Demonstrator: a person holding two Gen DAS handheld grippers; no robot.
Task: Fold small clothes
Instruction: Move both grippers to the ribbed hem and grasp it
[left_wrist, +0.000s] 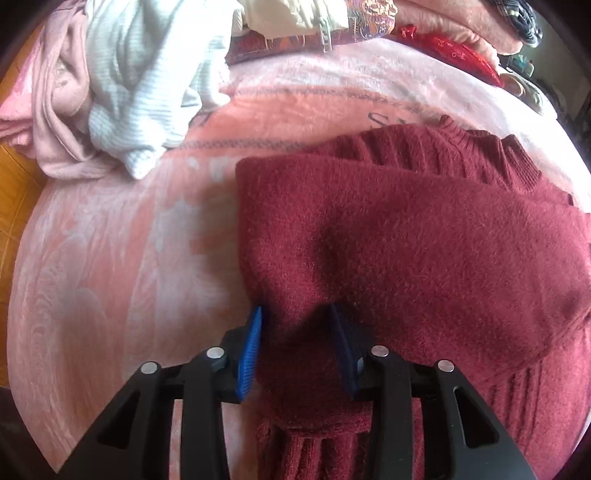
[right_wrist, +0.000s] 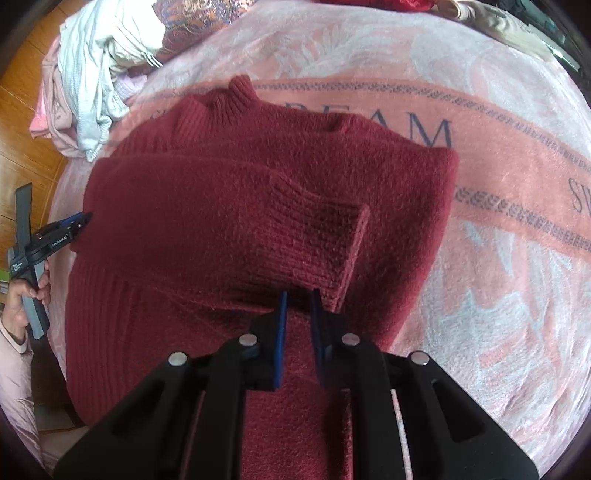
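Bed (left_wrist: 110, 258) covered by a pink plush blanket (right_wrist: 498, 258) with pale leaf pattern and a band of dark lettering; wood floor (right_wrist: 22, 129) visible past the bed's edge. Dark red knit sweater (left_wrist: 406, 240) lies on the blanket, partly folded, ribbed collar (right_wrist: 240, 92) at the far side, one sleeve laid across the body with its ribbed cuff (right_wrist: 325, 243) on top. Heap of unfolded clothes at the far left corner of the bed: white ribbed garment (left_wrist: 147, 74) over a pale pink garment (left_wrist: 55, 92). Patterned cushion (right_wrist: 192, 18) just behind the heap. Left claw (left_wrist: 295, 332): blue pads (left_wrist: 249, 354) apart, a bunched fold of sweater fabric between them at the garment's left near edge; both pads appear to touch the knit. Right claw (right_wrist: 298, 295): pads close together with a narrow gap, tips at the lower edge of the cuff; whether fabric is pinched, cannot tell. Left hand (right_wrist: 22, 306) seen gripping the left tool's handle.
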